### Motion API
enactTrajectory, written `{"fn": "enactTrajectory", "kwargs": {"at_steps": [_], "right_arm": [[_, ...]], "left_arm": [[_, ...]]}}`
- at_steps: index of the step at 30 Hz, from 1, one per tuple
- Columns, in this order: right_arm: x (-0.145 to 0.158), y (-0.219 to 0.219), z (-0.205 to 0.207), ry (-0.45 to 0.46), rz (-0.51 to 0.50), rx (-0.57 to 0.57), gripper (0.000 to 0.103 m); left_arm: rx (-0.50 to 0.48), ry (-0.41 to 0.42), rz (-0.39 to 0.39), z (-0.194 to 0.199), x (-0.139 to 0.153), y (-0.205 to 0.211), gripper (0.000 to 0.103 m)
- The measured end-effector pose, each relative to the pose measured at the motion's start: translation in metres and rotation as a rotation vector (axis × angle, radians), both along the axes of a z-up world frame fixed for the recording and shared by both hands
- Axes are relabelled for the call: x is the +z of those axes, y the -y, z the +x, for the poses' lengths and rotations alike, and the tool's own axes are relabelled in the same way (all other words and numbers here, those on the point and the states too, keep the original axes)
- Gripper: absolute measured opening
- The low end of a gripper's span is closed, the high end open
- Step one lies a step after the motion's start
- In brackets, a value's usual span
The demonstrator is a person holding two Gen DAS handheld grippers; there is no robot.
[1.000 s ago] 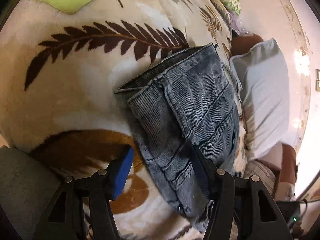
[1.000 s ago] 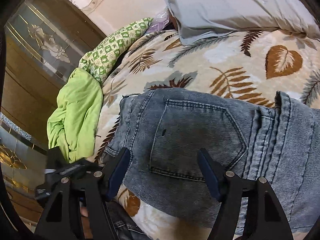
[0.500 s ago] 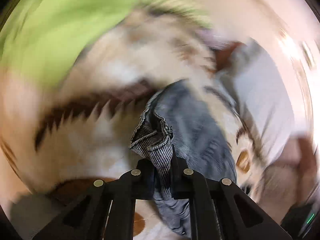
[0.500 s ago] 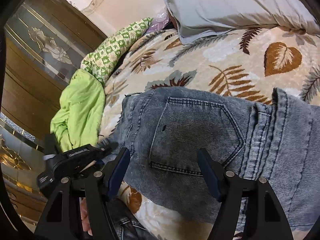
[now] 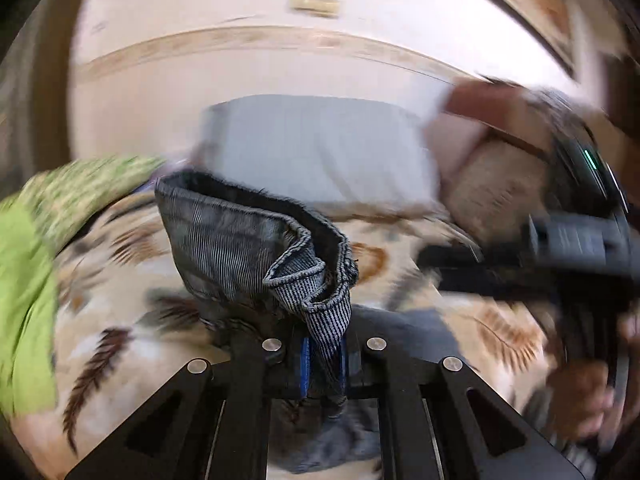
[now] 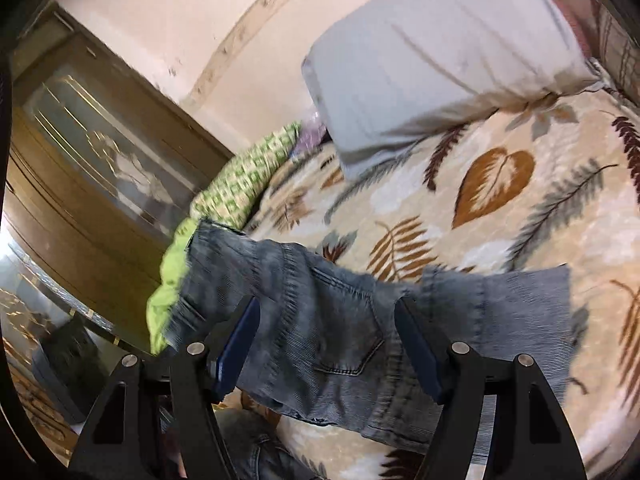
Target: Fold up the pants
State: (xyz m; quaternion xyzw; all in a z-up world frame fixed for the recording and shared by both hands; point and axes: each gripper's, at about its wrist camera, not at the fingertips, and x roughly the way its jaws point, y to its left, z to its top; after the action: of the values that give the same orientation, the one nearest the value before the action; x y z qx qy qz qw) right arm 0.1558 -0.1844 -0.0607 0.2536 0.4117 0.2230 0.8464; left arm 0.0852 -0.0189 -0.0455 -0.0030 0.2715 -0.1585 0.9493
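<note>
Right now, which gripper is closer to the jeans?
Left. The left gripper is shut on the jeans' edge and holds it up. The right gripper is open above the jeans, not pinching them.

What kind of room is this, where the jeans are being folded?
Most likely a bedroom in a home. The faded blue denim jeans lie on a cream bed blanket with brown leaf print, a pale grey pillow sits at its head, and a dark wooden glass-panelled cabinet stands alongside.
</note>
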Motion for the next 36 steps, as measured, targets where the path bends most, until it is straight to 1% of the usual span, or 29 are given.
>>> {"fn": "enactTrajectory", "kwargs": {"at_steps": [2, 4, 6, 8, 9, 10, 11, 12, 13, 14, 15, 16, 17, 19, 20, 21, 22, 24, 25, 26, 27, 28, 30, 31, 32, 33, 34, 35, 36], "right_arm": [[0.007, 0.018, -0.005, 0.022, 0.037, 0.008, 0.075], [0.01, 0.028, -0.006, 0.032, 0.072, 0.036, 0.078], [0.006, 0.033, -0.004, 0.027, 0.084, 0.058, 0.078], [-0.004, 0.036, 0.001, 0.002, 0.07, 0.052, 0.078], [-0.013, 0.035, 0.004, -0.019, 0.041, 0.048, 0.077], [-0.022, 0.035, 0.007, -0.054, -0.012, 0.019, 0.076], [-0.035, 0.036, 0.011, -0.115, -0.07, -0.016, 0.067], [-0.049, 0.037, 0.015, -0.165, -0.089, -0.025, 0.06], [-0.062, 0.041, 0.016, -0.209, -0.068, -0.031, 0.043], [-0.07, 0.044, 0.016, -0.231, -0.027, -0.03, 0.027], [-0.074, 0.047, 0.013, -0.231, 0.039, -0.014, 0.019], [-0.072, 0.048, 0.012, -0.225, 0.051, -0.019, 0.012], [-0.067, 0.048, 0.009, -0.217, 0.036, -0.033, 0.009], [-0.052, 0.045, 0.002, -0.177, -0.01, -0.037, 0.008], [-0.049, 0.046, -0.001, -0.168, -0.034, -0.049, 0.008], [-0.052, 0.052, -0.004, -0.177, -0.049, -0.071, 0.009], [-0.059, 0.058, -0.005, -0.191, -0.054, -0.088, 0.009], [-0.084, 0.076, -0.005, -0.24, -0.081, -0.135, 0.009], [-0.1, 0.084, -0.005, -0.265, -0.1, -0.159, 0.009], [-0.112, 0.088, -0.007, -0.275, -0.107, -0.174, 0.009], [-0.123, 0.09, -0.008, -0.295, -0.107, -0.183, 0.008], [-0.13, 0.092, -0.01, -0.314, -0.101, -0.186, 0.008], [-0.123, 0.094, -0.013, -0.289, -0.083, -0.186, 0.007], [-0.115, 0.095, -0.014, -0.258, -0.072, -0.182, 0.007], [-0.107, 0.095, -0.016, -0.235, -0.074, -0.18, 0.007], [-0.105, 0.095, -0.015, -0.223, -0.085, -0.18, 0.007], [-0.107, 0.095, -0.013, -0.23, -0.099, -0.186, 0.008], [-0.116, 0.094, -0.01, -0.256, -0.109, -0.194, 0.008], [-0.124, 0.095, -0.01, -0.276, -0.109, -0.199, 0.008]], "left_arm": [[-0.069, 0.0, 0.039, -0.005, -0.008, 0.018, 0.008], [-0.146, -0.028, 0.057, -0.007, -0.019, 0.036, 0.008], [-0.2, -0.071, 0.084, -0.006, -0.035, 0.054, 0.008], [-0.243, -0.107, 0.116, -0.009, -0.052, 0.068, 0.008], [-0.254, -0.123, 0.122, -0.009, -0.058, 0.071, 0.008], [-0.261, -0.136, 0.137, -0.012, -0.065, 0.075, 0.008], [-0.26, -0.137, 0.148, -0.009, -0.067, 0.078, 0.008], [-0.258, -0.138, 0.154, -0.01, -0.067, 0.078, 0.008], [-0.255, -0.143, 0.159, -0.011, -0.066, 0.078, 0.008], [-0.258, -0.15, 0.163, -0.012, -0.066, 0.078, 0.008], [-0.262, -0.148, 0.171, -0.009, -0.064, 0.083, 0.008], [-0.269, -0.137, 0.185, -0.006, -0.06, 0.089, 0.008], [-0.276, -0.127, 0.198, -0.007, -0.057, 0.09, 0.009], [-0.3, -0.126, 0.204, -0.004, -0.054, 0.095, 0.01], [-0.317, -0.157, 0.193, 0.002, -0.058, 0.095, 0.012], [-0.329, -0.187, 0.187, 0.005, -0.063, 0.1, 0.012], [-0.34, -0.217, 0.181, 0.011, -0.069, 0.103, 0.013], [-0.373, -0.285, 0.153, 0.018, -0.098, 0.115, 0.014], [-0.378, -0.299, 0.154, 0.021, -0.109, 0.117, 0.015], [-0.358, -0.336, 0.173, 0.025, -0.127, 0.122, 0.014], [-0.35, -0.354, 0.186, 0.026, -0.132, 0.123, 0.014], [-0.349, -0.337, 0.195, 0.023, -0.131, 0.124, 0.014], [-0.359, -0.271, 0.206, 0.011, -0.118, 0.125, 0.015], [-0.36, -0.256, 0.199, 0.005, -0.113, 0.125, 0.018], [-0.365, -0.253, 0.177, 0.002, -0.108, 0.122, 0.023], [-0.368, -0.271, 0.148, 0.002, -0.108, 0.118, 0.025], [-0.368, -0.292, 0.137, 0.004, -0.113, 0.117, 0.029], [-0.362, -0.317, 0.152, 0.005, -0.124, 0.118, 0.03], [-0.357, -0.328, 0.166, 0.006, -0.13, 0.118, 0.03]]}}
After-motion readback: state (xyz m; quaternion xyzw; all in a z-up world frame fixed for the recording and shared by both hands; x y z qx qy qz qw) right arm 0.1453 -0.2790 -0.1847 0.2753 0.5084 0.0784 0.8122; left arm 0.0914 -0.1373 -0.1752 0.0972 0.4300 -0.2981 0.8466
